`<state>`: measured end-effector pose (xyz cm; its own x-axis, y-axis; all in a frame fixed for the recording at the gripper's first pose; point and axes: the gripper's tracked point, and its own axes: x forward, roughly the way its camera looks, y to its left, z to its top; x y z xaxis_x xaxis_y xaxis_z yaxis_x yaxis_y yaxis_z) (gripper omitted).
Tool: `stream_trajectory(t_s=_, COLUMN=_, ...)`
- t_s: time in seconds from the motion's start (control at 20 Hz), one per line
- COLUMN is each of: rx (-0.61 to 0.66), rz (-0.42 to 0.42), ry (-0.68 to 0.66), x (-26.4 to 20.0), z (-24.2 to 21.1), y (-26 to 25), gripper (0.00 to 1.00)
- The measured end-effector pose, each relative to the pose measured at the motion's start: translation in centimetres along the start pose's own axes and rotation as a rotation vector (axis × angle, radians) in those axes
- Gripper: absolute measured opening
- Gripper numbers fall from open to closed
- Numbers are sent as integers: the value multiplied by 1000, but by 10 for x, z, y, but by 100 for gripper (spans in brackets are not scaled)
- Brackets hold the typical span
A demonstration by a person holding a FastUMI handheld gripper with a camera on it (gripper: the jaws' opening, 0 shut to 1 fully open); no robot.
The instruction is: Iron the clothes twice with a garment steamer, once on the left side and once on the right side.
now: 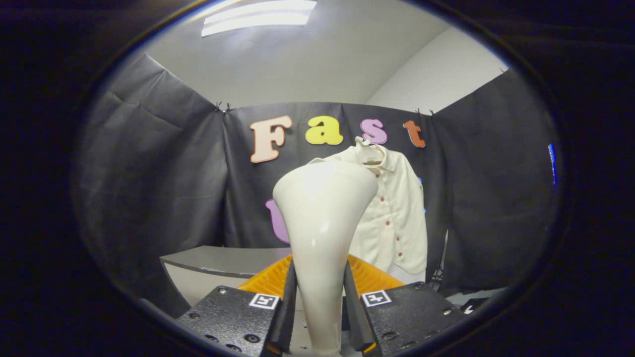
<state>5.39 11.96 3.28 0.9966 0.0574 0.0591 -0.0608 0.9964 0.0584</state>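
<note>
A white garment steamer (322, 223) stands upright between my fingers, its narrow handle clamped by both of them and its wide head flaring above. My gripper (320, 297) is shut on that handle. Beyond the steamer head, a cream button-up shirt (397, 213) hangs on a hanger against the black cloth wall. The steamer head covers the shirt's left part. The head is apart from the shirt, some way short of it.
A grey table (218, 260) lies below and ahead of the fingers, running to the cloth wall. Black cloth walls (149, 188) close the booth at the left, back and right. A thin dark stand (441, 263) rises to the right of the shirt.
</note>
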Motion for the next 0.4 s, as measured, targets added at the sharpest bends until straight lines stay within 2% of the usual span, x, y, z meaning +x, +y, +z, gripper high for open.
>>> stream_trajectory(t_s=0.4, rx=4, rz=-1, ry=6, x=-11, z=-13, y=-8, gripper=46)
